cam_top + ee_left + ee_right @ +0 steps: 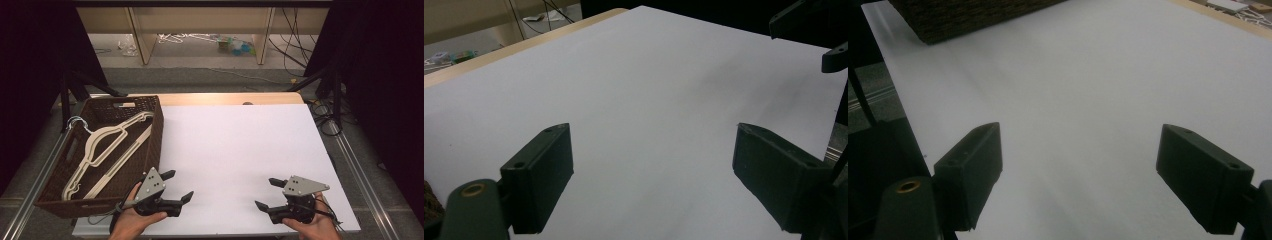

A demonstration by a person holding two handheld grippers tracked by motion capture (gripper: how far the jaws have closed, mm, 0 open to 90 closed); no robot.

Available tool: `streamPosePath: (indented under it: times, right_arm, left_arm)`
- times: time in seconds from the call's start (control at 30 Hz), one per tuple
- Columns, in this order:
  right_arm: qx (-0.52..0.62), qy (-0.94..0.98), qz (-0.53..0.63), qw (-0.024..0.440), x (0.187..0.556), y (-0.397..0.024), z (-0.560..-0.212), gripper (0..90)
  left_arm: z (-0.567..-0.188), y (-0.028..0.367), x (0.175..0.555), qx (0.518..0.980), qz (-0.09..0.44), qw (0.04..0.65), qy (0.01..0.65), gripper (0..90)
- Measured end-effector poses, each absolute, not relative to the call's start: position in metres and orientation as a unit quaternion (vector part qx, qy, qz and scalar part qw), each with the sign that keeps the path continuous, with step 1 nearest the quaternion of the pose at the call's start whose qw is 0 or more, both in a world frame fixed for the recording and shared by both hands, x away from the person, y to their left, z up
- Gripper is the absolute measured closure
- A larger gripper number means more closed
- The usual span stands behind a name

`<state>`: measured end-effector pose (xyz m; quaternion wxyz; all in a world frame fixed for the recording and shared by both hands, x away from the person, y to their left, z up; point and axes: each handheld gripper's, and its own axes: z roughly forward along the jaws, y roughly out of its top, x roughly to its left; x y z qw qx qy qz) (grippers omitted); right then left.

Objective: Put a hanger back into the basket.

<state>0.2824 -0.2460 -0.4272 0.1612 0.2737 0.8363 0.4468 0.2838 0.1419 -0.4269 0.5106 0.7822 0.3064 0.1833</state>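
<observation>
Left gripper and right gripper hovered near the bench's front edge, fingers released, bare white surface between them, wicker basket of hangers along the left edge.

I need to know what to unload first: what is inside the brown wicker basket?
Inside the wicker basket lie cream-white clothes hangers, stacked at a slant, one metal hook poking over the far-left rim. How many, and anything beneath them or behind the near wall, is hidden.
</observation>
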Motion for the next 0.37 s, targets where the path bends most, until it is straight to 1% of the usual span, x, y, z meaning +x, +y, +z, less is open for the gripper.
streamPosePath:
  times: [0.1, 0.37]
  right_arm:
    - [0.277, 0.838, 0.444, 0.153, 0.2822, -0.2458, -0.4275, 19.6]
    - [0.277, 0.838, 0.445, 0.154, 0.2824, -0.2459, -0.4275, 19.7]
  left_arm:
    - [-0.4271, 0.142, 0.2839, 0.782, 0.184, 0.51, 0.308, 16.3]
    - [-0.4277, 0.1407, 0.2834, 0.782, 0.181, 0.51, 0.31, 16.4]
